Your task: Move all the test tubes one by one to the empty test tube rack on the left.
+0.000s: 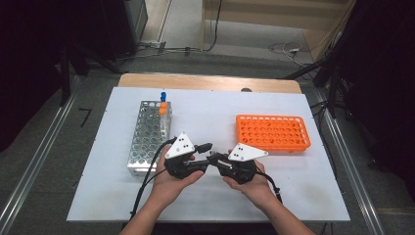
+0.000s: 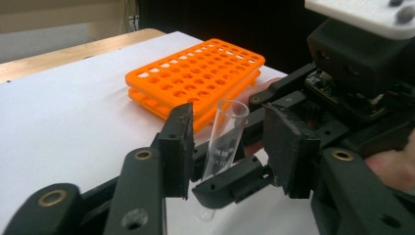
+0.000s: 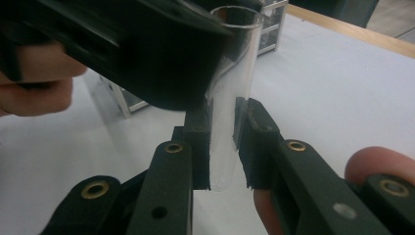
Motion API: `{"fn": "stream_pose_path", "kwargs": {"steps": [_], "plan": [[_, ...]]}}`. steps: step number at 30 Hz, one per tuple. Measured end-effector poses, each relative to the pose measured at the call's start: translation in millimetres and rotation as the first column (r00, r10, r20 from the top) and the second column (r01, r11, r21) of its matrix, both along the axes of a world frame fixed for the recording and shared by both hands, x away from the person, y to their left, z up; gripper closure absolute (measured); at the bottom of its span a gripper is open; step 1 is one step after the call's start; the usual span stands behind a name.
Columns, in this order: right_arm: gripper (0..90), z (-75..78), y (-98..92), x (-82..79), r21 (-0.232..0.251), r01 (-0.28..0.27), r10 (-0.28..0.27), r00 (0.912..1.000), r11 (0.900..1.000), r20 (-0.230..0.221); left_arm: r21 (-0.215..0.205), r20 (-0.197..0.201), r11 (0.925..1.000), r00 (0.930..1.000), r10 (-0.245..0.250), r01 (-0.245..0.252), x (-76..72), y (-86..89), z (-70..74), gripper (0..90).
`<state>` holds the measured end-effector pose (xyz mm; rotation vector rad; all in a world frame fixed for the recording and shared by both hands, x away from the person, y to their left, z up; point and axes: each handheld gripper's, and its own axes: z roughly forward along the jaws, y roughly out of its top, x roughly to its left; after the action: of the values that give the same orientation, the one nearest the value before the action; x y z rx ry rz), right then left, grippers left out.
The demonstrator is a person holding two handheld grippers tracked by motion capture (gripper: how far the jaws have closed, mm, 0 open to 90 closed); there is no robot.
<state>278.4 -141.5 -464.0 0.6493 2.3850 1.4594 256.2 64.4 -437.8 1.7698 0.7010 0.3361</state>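
A clear, uncapped test tube (image 3: 230, 98) stands almost upright between the black pads of my right gripper (image 3: 222, 147), which is shut on its lower half. In the left gripper view the same tube (image 2: 226, 132) rises between the two jaws of my left gripper (image 2: 226, 142). Those jaws stand on either side of it with a small gap at each pad, so they are open. In the high view both grippers meet tip to tip at the table's front middle, the left gripper (image 1: 205, 148) and the right gripper (image 1: 215, 157) each held in a hand.
A metal tube rack (image 1: 149, 134) lies left of the hands, with orange- and blue-capped tubes (image 1: 163, 104) at its far end. An orange plastic rack (image 1: 272, 132) with no tubes in it sits at the right on the white mat (image 1: 205, 110).
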Motion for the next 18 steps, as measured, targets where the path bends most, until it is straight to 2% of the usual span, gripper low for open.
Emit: {"fn": "stream_pose_path", "kwargs": {"steps": [8, 15, 18], "plan": [[73.1, 3.4, 4.8, -4.9, 0.001, -0.030, 0.030, 0.9995, 1.000, -0.014, 0.008, 0.012, 1.0000, 0.9999, 0.004, -0.004, -1.0, -2.5, -0.3, 74.0], [72.8, 3.0, 4.1, -3.9, 0.004, -0.037, 0.037, 0.9989, 0.999, -0.029, 0.023, 0.020, 0.9997, 0.9998, 0.009, -0.009, -0.7, -1.8, -0.1, 76.3], [71.1, 2.7, 4.1, -3.8, 0.011, -0.041, 0.041, 0.9987, 0.999, -0.030, 0.017, 0.017, 0.9998, 0.9998, 0.010, -0.011, -0.1, -0.3, 0.6, 76.4]]}}
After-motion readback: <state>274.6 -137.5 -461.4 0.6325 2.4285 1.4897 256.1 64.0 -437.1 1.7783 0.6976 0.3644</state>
